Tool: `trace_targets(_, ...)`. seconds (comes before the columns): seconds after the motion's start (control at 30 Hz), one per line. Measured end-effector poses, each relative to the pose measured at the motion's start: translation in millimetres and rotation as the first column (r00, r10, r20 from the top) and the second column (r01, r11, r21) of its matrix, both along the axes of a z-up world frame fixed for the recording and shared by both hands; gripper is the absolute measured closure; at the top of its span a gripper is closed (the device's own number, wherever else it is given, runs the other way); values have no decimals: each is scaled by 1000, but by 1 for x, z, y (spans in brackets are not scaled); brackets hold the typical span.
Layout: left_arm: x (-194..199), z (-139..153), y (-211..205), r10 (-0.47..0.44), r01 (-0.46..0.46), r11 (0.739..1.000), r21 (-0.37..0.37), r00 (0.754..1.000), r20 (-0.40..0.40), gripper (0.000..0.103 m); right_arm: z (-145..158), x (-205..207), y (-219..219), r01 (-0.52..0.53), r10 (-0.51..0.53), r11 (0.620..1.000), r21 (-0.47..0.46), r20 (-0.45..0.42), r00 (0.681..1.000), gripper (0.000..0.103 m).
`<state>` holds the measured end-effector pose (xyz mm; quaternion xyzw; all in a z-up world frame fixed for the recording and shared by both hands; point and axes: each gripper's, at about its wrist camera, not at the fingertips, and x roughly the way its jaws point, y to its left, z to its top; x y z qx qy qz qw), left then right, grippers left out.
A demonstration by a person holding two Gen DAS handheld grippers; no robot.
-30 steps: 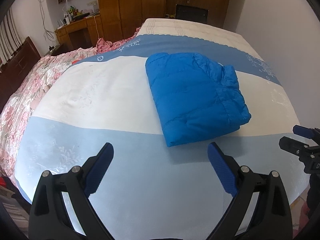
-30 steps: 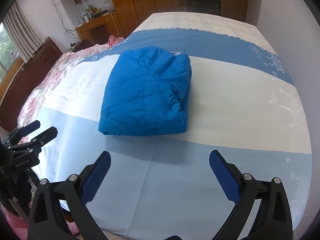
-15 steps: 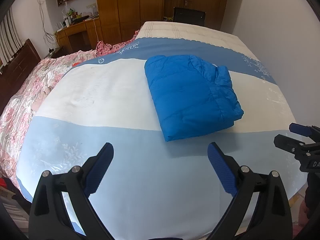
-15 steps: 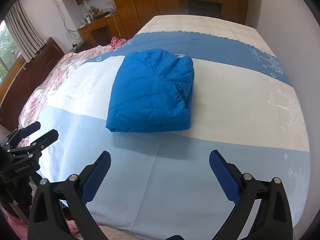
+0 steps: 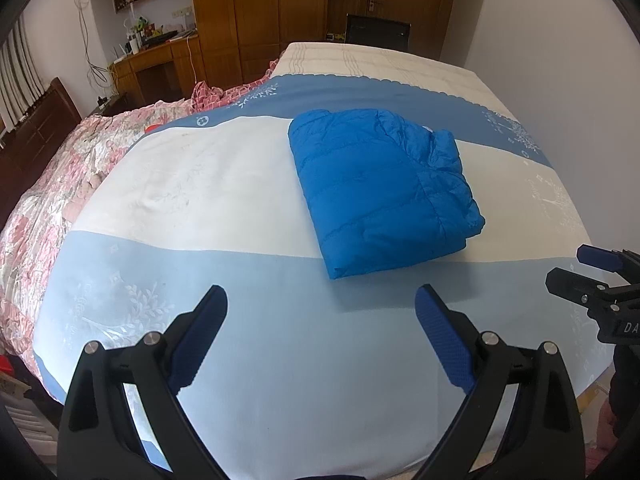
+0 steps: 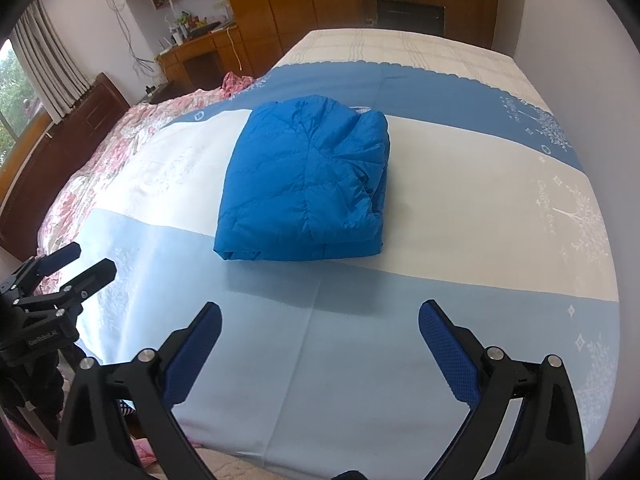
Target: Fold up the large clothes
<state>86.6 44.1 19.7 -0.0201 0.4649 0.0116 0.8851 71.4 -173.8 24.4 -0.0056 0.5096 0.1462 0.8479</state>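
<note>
A blue puffer jacket (image 5: 380,188) lies folded into a thick rectangle on the bed, on the white band of the sheet (image 5: 200,176). The same jacket (image 6: 308,184) appears in the right wrist view, ahead and slightly left. My left gripper (image 5: 322,320) hovers open above the pale blue band near the bed's front edge, short of the jacket, holding nothing. My right gripper (image 6: 320,334) is open too, empty, well back from the jacket. Each gripper shows at the edge of the other's view: the right gripper (image 5: 600,280) and the left gripper (image 6: 60,276).
A pink floral quilt (image 5: 48,184) is bunched along the bed's left side. Behind it stand a dark headboard (image 5: 36,120), a wooden desk (image 5: 160,64) and wardrobes (image 5: 280,8). A white wall (image 5: 560,40) runs along the right side of the bed.
Both grippers have pulled back from the jacket and risen a little, so the jacket looks smaller and farther. Both stayed open. The jacket has not moved.
</note>
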Motion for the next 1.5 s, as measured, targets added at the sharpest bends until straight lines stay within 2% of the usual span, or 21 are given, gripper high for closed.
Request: trace_targets(1.5,4,-3,6,-20,19,1000,-7,1000,-16,9,-7,6,-3,2,-2,1000,2,-26,1000,4)
